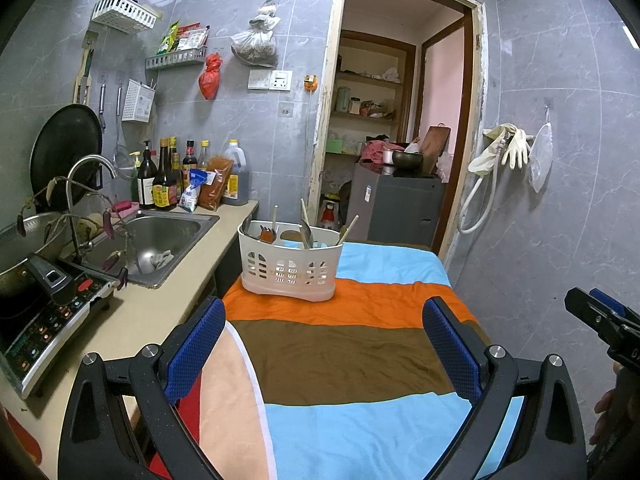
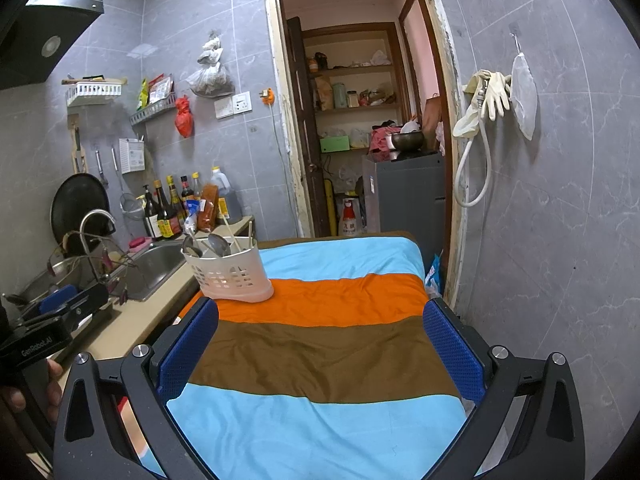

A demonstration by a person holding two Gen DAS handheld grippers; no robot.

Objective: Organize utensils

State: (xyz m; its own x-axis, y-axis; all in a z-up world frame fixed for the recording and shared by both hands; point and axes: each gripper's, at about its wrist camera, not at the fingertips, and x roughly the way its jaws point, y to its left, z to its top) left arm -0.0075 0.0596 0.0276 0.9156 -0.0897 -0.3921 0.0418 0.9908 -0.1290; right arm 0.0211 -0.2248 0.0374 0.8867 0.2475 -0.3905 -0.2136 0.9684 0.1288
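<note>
Presently idle: left gripper (image 1: pixel 324 344) and right gripper (image 2: pixel 320 344) both spread wide, empty (utensils (image 1: pixel 306 232) already inside caddy (image 1: pixel 290 268)). Next: approach caddy.

Utensils (image 1: pixel 306 232) stand in the basket (image 1: pixel 290 268) on the cloth (image 1: pixel 344 352), sink (image 1: pixel 160 240) left.

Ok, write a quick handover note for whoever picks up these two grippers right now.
Left gripper: open, empty, held above the striped cloth.
Right gripper: open, empty, also over the cloth.
Caddy: white, upright on the orange stripe at the cloth's counter-side edge. It holds spoons and chopsticks, standing in its compartments.
Done: no utensil lies loose on the cloth in either view.
Left: which compartment each piece should go in cannot be told from here; check the caddy up close before regrouping anything.
</note>
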